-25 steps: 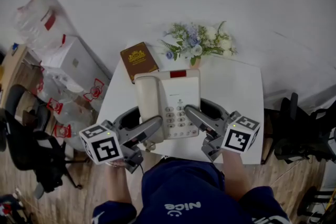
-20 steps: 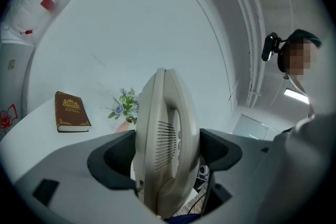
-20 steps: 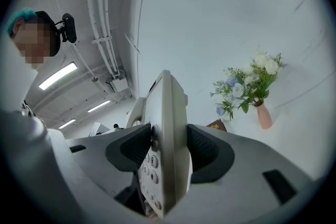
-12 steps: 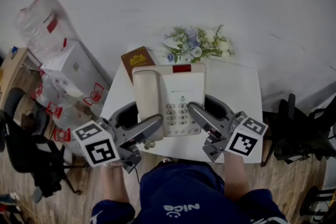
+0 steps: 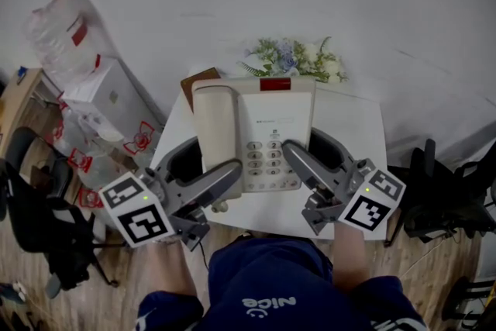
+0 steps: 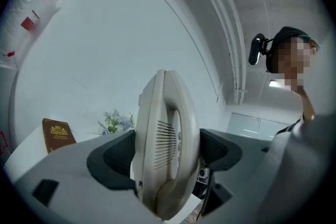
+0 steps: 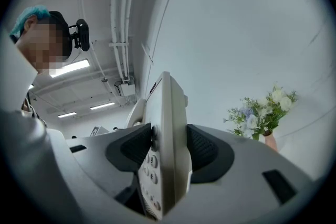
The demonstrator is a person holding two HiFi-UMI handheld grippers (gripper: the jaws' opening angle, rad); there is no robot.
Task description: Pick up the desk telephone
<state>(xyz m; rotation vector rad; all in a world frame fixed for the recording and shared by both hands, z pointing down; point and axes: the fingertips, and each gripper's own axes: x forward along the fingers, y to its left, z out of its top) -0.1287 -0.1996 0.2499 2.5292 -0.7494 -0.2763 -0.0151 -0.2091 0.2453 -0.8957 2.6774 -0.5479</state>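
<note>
Between left gripper [image 5: 219,184] and right gripper [image 5: 299,164] — clamped — hangs the telephone [image 5: 267,124].

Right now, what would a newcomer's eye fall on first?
The cream desk telephone at centre, clamped by the left gripper on its handset side and the right gripper on its keypad side. Behind it, flowers stand at the white table's far edge.

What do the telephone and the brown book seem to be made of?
Telephone: probably moulded plastic, cream, smooth and faintly glossy; fine slots are cut in the handset. Brown book: a stiff cover with gold print, perhaps leatherette or card; the look leaves it open.
</note>
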